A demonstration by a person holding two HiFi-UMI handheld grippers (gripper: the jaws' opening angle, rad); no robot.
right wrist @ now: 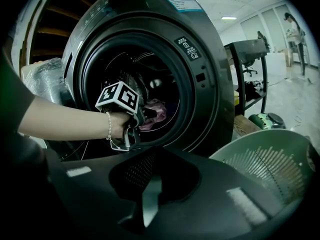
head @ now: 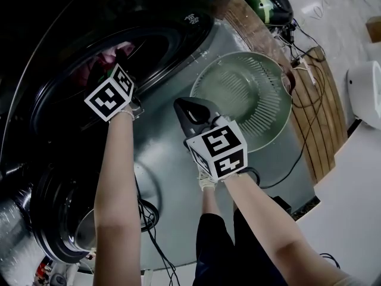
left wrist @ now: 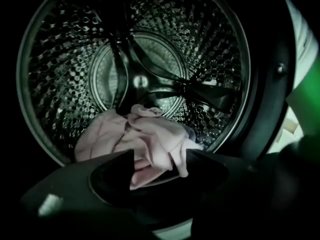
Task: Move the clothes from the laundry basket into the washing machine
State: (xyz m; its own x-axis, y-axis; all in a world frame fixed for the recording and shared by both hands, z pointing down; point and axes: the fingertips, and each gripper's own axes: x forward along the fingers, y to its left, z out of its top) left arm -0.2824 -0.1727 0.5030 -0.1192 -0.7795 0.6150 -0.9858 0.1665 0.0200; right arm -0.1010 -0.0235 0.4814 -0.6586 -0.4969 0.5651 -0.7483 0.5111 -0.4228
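We have the left hand-held gripper (left wrist: 160,158) at the mouth of the washing machine drum (left wrist: 60,74). Its jaws stand apart and press on nothing. The pink garment (left wrist: 135,134) lies on the drum floor, one fold drooping over the door lip between the open tips. We judge that it has been let go there, so that it stays inside. The right hand-held gripper (head: 184,107) is closed and empty, held beside the laundry basket (head: 238,88). That is a sensible place to wait, though the basket looks bare, so the load seems nearly done.
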